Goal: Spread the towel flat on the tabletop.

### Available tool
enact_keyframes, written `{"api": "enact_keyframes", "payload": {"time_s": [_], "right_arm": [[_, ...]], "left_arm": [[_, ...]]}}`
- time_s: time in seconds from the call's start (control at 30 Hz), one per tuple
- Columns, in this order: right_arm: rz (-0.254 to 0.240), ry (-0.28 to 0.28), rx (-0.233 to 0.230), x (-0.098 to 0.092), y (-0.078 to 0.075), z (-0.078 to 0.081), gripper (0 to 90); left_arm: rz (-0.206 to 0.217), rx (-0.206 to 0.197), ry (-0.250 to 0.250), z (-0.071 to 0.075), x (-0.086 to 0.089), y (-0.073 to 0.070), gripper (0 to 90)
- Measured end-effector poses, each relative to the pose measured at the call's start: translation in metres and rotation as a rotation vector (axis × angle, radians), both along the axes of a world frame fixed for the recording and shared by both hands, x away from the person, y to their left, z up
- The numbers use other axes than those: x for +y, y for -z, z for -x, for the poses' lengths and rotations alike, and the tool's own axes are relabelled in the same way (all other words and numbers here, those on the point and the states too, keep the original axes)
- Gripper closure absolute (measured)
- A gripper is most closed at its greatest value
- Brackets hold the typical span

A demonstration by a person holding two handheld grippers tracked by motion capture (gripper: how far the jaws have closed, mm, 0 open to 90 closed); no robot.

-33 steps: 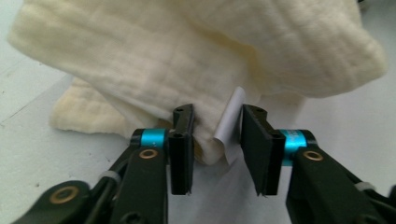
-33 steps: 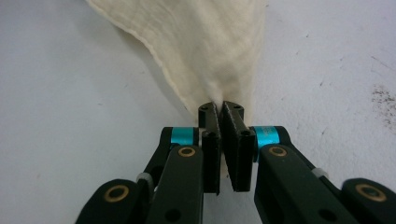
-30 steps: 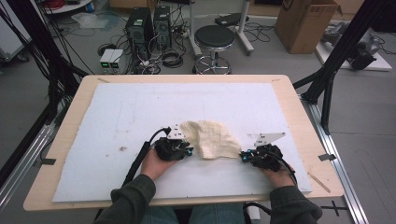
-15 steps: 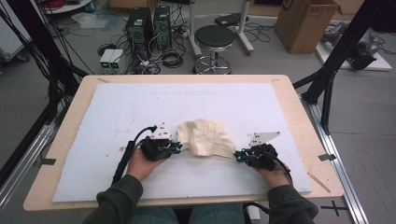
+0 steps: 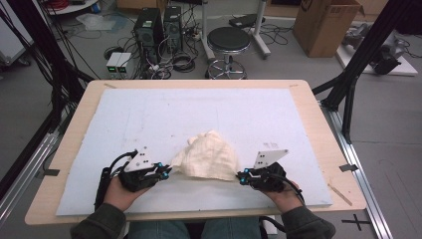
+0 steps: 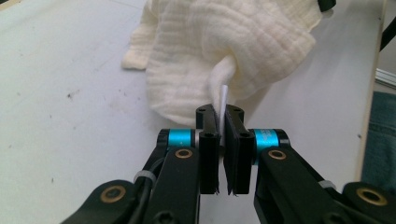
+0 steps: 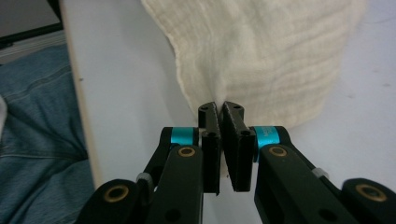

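You work on a pale blue-white foam mat [image 5: 149, 119] that covers a light wooden table [image 5: 318, 124]. The cream crinkled muslin cloth [image 5: 209, 158] lies bunched near the mat's edge closest to you. At the cloth's left corner, your left gripper [image 6: 223, 122] has just been closing, and its jaws are pinched on a fold of the fabric with a white tag. At the cloth's right corner, your right gripper [image 7: 219, 112] is clamped on the hem. Beyond the table stand a black round stool [image 5: 229, 40], two black computer towers [image 5: 159, 22] and a brown cardboard box [image 5: 323, 25] on grey floor. No writing is legible.
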State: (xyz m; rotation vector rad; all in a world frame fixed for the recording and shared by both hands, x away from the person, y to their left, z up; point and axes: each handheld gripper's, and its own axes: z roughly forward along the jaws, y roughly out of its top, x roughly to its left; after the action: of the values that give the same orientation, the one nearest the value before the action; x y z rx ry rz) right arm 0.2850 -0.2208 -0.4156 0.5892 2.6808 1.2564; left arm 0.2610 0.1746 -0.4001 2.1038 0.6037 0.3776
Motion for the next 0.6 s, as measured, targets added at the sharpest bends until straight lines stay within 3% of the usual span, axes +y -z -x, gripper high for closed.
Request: {"api": "enact_keyframes", "payload": {"time_s": [0.27,0.43,0.5,0.6], "right_arm": [[0.012,-0.070,0.012,0.013,0.001,0.022,85.6],[0.005,-0.087,0.033,0.016,0.004,0.028,82.0],[-0.005,-0.094,0.031,0.015,0.001,0.028,77.9],[-0.060,-0.085,0.021,0.010,-0.009,0.024,71.6]], "left_arm": [[-0.008,0.003,0.008,0.032,0.017,0.009,84.7],[-0.007,0.030,0.028,0.039,0.019,0.016,83.7],[0.009,0.037,0.030,0.039,0.019,0.016,77.6],[0.034,0.034,0.033,0.036,0.019,0.010,68.1]]}}
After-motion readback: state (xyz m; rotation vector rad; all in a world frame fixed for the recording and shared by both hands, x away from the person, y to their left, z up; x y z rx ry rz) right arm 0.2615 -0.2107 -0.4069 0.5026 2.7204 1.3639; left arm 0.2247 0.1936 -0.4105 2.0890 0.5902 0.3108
